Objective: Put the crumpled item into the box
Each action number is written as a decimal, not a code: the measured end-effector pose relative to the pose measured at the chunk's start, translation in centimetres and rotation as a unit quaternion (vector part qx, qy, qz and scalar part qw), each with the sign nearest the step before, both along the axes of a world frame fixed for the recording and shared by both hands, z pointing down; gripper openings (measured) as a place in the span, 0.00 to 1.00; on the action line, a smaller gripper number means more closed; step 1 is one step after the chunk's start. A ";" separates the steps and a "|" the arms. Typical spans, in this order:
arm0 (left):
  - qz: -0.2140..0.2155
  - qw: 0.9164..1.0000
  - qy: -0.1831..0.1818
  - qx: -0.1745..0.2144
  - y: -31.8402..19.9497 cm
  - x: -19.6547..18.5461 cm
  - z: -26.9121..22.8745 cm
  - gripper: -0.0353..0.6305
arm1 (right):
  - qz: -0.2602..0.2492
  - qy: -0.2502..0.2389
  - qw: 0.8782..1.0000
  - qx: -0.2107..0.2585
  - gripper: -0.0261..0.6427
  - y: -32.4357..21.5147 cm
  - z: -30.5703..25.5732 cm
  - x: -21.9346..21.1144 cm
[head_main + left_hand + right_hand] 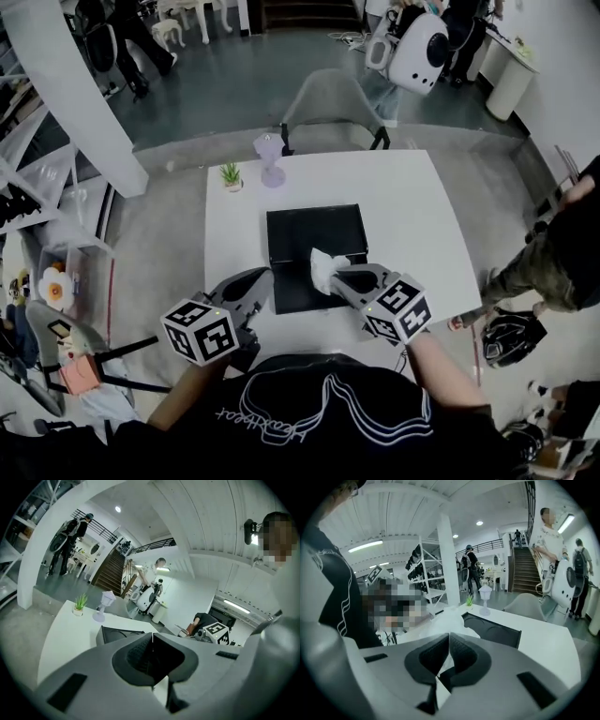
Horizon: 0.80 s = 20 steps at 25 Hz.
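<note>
A black open box (314, 234) lies in the middle of the white table (412, 216). My right gripper (339, 278) is shut on a crumpled white item (323, 269), which it holds over the box's near right part. In the right gripper view the white crumpled item (447, 620) bulges just past the closed jaws of the right gripper (450, 637), with the box (492, 630) beyond. My left gripper (261, 279) sits at the box's near left corner, its jaws together with nothing between them. The left gripper view shows the left gripper (152, 637) and the box (117, 634) ahead.
A small potted plant (231, 175) and a lilac lamp-shaped ornament (271, 159) stand at the table's far left. A grey chair (333, 108) is behind the table. A person (553, 253) stands to the right, with a dark helmet (511, 336) on the floor.
</note>
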<state>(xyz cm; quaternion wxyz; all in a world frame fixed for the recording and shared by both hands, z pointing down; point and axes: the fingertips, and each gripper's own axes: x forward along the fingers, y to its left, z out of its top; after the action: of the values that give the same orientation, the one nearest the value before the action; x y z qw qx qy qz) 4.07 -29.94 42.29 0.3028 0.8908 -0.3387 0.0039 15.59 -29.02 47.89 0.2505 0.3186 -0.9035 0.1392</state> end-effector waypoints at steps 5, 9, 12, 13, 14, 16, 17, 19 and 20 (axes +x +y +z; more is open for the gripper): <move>-0.037 0.999 -0.001 -0.009 -0.4 -0.8 1.1 0.06 | -0.056 0.049 0.997 -0.009 0.06 -0.4 2.9 -1.0; -0.067 0.998 -0.004 -0.020 -0.4 -1.7 2.1 0.06 | -0.090 0.072 0.993 -0.031 0.06 -0.8 5.3 -1.5; -0.082 0.996 -0.004 -0.024 -0.6 -2.1 2.9 0.06 | -0.106 0.092 0.989 -0.045 0.06 -1.0 7.2 -1.6; -0.086 0.996 -0.004 -0.026 -0.6 -2.2 3.2 0.06 | -0.110 0.097 0.988 -0.051 0.06 -1.1 7.9 -1.6; -0.090 0.996 -0.004 -0.027 -0.6 -2.2 3.5 0.06 | -0.113 0.103 0.987 -0.057 0.06 -1.1 8.6 -1.5; -0.096 0.995 -0.003 -0.031 -0.6 -2.4 3.9 0.06 | -0.118 0.115 0.984 -0.068 0.06 -1.3 9.7 -1.4; -0.099 0.995 -0.003 -0.033 -0.5 -2.6 4.1 0.06 | -0.120 0.122 0.983 -0.072 0.06 -1.4 10.2 -1.4; -0.105 0.994 -0.002 -0.038 -0.5 -2.8 4.6 0.06 | -0.122 0.136 0.980 -0.078 0.06 -1.6 11.2 -1.4; -0.109 0.993 -0.002 -0.040 -0.4 -3.0 4.8 0.06 | -0.123 0.143 0.979 -0.080 0.06 -1.7 11.6 -1.5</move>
<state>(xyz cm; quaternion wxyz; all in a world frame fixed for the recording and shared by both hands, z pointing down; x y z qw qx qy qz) 1.07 -30.35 47.13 0.3362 0.8359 -0.4336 -0.0135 14.14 -30.74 59.51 0.4172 0.2003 -0.8766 0.1318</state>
